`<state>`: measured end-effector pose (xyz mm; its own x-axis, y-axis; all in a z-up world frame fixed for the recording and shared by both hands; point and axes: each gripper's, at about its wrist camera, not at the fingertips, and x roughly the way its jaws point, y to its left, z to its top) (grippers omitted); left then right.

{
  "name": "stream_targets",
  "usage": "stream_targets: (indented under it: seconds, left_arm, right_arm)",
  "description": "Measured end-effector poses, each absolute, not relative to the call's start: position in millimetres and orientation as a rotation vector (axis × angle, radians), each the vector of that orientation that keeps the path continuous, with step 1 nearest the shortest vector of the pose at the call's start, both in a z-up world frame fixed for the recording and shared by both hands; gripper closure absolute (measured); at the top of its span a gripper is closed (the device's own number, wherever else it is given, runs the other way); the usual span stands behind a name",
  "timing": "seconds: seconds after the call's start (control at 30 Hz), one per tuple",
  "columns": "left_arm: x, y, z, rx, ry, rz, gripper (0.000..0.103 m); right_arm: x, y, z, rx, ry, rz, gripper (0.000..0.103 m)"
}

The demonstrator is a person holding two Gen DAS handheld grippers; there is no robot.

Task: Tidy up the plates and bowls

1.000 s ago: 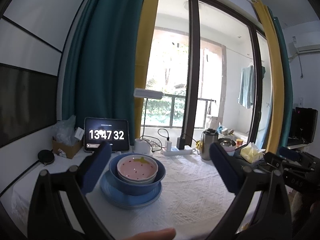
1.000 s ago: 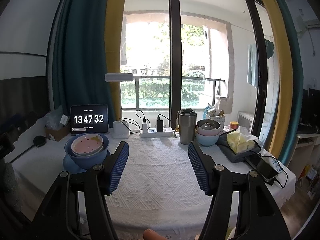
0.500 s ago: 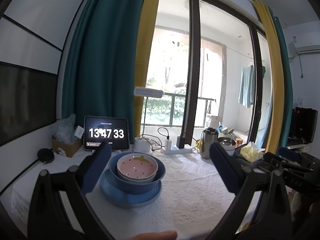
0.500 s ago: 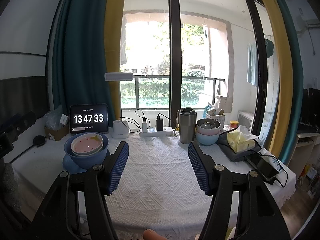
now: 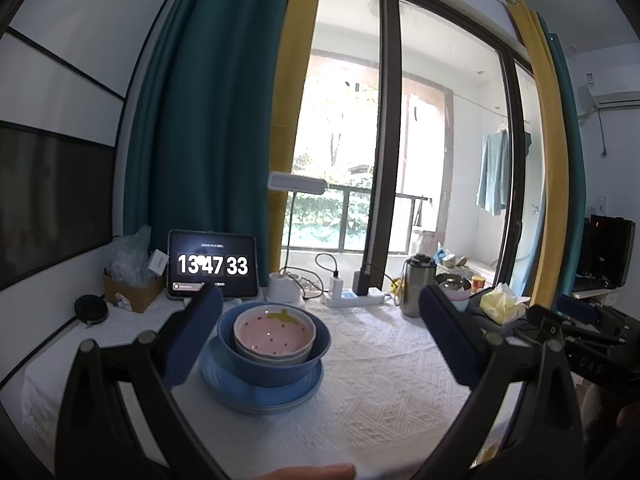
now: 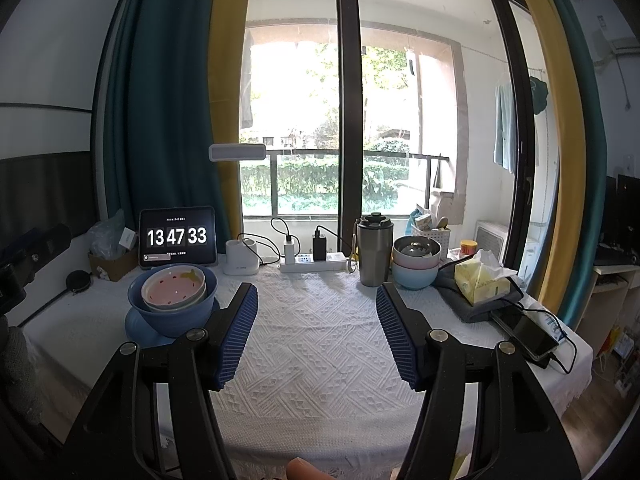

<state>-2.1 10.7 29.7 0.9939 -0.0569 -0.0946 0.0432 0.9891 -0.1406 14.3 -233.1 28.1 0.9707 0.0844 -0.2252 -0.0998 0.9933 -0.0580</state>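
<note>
A pink strawberry-pattern bowl [image 5: 274, 334] sits inside a dark blue bowl [image 5: 276, 370], which stands on a light blue plate [image 5: 256, 394] at the table's left. The same stack shows in the right wrist view [image 6: 174, 300]. Another stack of bowls, a metal one in pink in light blue [image 6: 415, 264], stands at the back right. My left gripper [image 5: 320, 328] is open and empty, its jaws wide apart on either side of the blue stack, just short of it. My right gripper [image 6: 318, 332] is open and empty over the middle of the table.
A tablet clock [image 6: 177, 237], a white lamp base [image 6: 240, 262], a power strip [image 6: 312, 264] and a steel tumbler [image 6: 374, 250] line the back edge. A tissue pack [image 6: 482, 282] and a phone [image 6: 526, 334] lie at the right. A cardboard box [image 5: 132, 294] stands back left.
The clock went from 13:47:32 to 13:47:33. Both grippers stay nearly still and open; the left one has edged slightly closer to the blue stack.
</note>
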Motion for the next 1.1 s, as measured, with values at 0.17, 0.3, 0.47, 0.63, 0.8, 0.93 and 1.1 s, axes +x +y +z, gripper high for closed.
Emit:
stream_targets:
  seconds: [0.17,0.3,0.47,0.63,0.8,0.93,1.1]
  left_arm:
    - [-2.0,10.7,29.8,-0.139,0.099,-0.05,0.004]
    - [-2.4,10.4,28.8,-0.14,0.1,-0.049,0.004]
    - [-2.3,10.3,29.1,-0.14,0.101,-0.049,0.004]
    - [-2.3,10.1,28.8,-0.14,0.101,-0.049,0.003]
    - [-2.0,10.8,29.6,-0.141,0.101,-0.049,0.004]
    - [-1.9,10.8,29.7,-0.142,0.102,-0.048,0.004]
    - [-1.8,11.0,30.0,-0.141,0.102,-0.049,0.004]
  right_arm:
    - [14.4,-233.1,28.1,-0.069,0.225,0.094,0.038]
    - [14.0,-233.1,26.7,-0.068,0.227,0.094,0.038]
    - [14.1,-232.9,24.9,-0.068,0.228,0.094,0.038]
    - [14.1,-232.8,24.9,-0.069,0.229,0.094,0.038]
    - [14.4,-233.0,25.2,-0.068,0.229,0.094,0.038]
    - [14.3,-232.4,24.1,-0.068,0.231,0.095,0.038]
    - [14.6,-232.3,23.7,-0.068,0.231,0.095,0.038]
